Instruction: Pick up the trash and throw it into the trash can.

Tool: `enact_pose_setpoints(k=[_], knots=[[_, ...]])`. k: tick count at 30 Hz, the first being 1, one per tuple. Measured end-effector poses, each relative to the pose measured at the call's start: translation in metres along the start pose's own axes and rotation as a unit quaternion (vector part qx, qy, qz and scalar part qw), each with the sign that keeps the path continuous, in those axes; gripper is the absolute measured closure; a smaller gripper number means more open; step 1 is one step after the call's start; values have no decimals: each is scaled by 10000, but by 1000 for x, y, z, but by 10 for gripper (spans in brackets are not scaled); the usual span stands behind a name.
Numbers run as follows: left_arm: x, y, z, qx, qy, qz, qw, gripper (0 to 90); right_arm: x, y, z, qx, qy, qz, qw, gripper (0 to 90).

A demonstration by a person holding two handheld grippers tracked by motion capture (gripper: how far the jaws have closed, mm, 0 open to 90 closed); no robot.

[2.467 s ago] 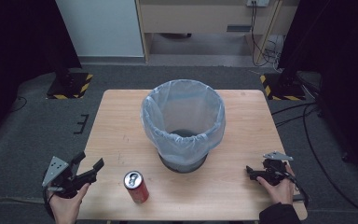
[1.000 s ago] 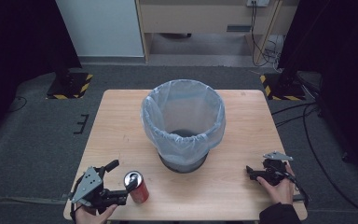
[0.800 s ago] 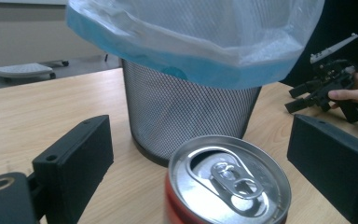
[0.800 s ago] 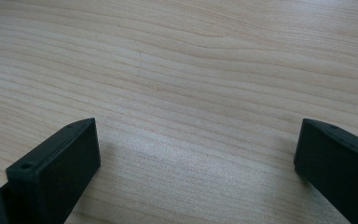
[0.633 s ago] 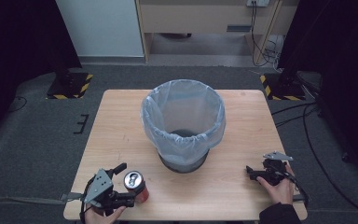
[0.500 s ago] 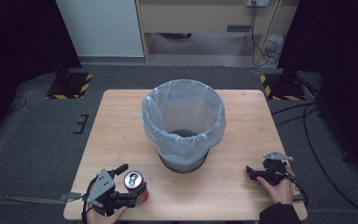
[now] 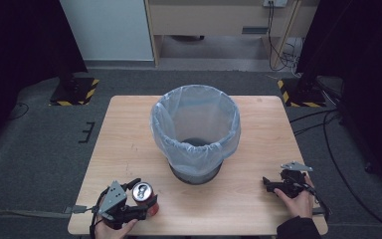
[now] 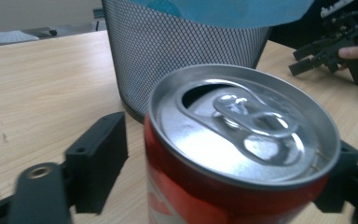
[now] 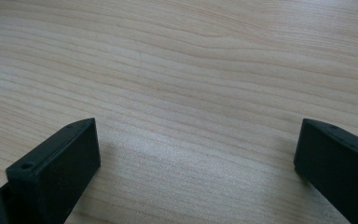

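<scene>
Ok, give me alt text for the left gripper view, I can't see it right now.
An opened red aluminium drink can stands between the left gripper's two spread black jaws. Behind it on the pale wooden table stands a grey mesh waste bin with a blue liner.

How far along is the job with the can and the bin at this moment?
Done: the left gripper has reached the opened red can, its jaws on either side of it; a gap shows at one jaw, so no firm grip yet. In hand: closing on the can. Left, probably: lifting it into the lined bin. The right gripper rests open on the table.
</scene>
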State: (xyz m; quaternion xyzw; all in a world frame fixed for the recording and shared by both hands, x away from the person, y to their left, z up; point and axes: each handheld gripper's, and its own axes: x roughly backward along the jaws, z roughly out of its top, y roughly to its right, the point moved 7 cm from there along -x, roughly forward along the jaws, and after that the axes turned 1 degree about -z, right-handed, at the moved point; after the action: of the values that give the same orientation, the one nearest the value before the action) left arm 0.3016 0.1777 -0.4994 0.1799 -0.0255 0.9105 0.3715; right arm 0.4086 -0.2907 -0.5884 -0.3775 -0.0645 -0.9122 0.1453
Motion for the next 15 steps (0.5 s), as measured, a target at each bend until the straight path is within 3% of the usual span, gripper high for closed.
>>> enact_pose_setpoints(k=[3,6,15], knots=[[0,3,0,-8,1,-110,9999,260,0,0,0,0,0,0,10000,4],[1,3,0,-57,3,-91,9999,315,0,0,0,0,0,0,10000,4],[5,1,5,-107,144,78,9998,327,0,0,0,1,0,0,10000,4]])
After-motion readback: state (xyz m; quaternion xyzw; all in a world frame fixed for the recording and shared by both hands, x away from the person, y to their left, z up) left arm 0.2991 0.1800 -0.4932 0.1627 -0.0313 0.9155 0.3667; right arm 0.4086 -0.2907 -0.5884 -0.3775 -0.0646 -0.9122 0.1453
